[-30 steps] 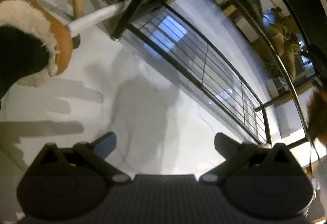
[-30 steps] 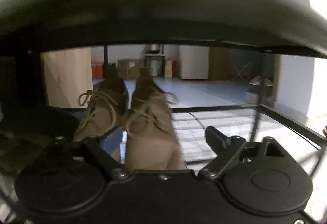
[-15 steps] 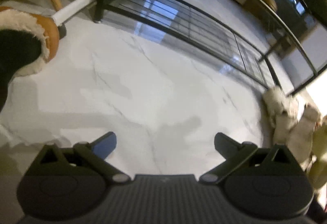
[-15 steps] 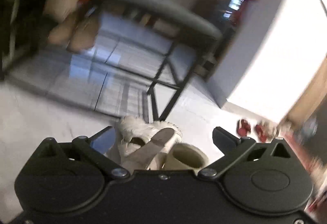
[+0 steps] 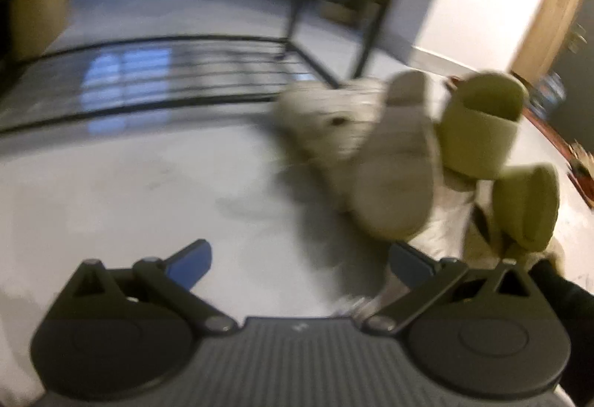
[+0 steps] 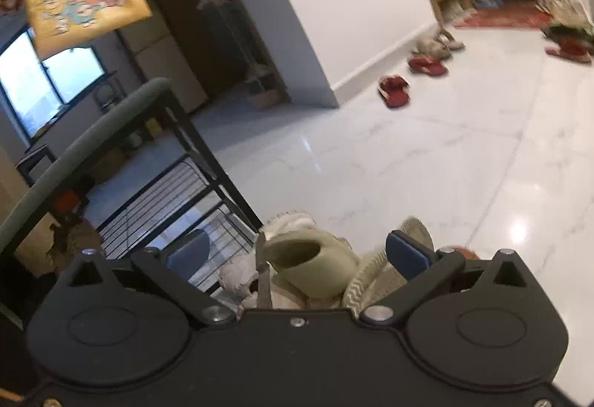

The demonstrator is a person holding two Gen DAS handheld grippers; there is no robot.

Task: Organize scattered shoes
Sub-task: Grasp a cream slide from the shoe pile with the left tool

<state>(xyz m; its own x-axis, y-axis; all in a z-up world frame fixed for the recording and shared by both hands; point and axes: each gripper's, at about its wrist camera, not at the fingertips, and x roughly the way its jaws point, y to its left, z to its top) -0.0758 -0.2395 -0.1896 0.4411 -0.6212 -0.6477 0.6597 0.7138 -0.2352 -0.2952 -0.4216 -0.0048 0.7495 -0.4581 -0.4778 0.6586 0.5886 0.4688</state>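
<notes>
While both grippers, left gripper [image 5: 299, 260] and right gripper [image 6: 297, 255], hover jaws released beside the shoe rack [image 5: 178, 73], the piled slippers [image 5: 389, 162] likely need grasping next.

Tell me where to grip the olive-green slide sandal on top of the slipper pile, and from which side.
Grip the olive-green slide by its wide strap, one finger inside the open mouth and one outside. In the right wrist view that mouth faces up, between the open fingers of the right hand-held gripper, so probably come straight down from above. The fluffy white slippers beneath look softer.
</notes>
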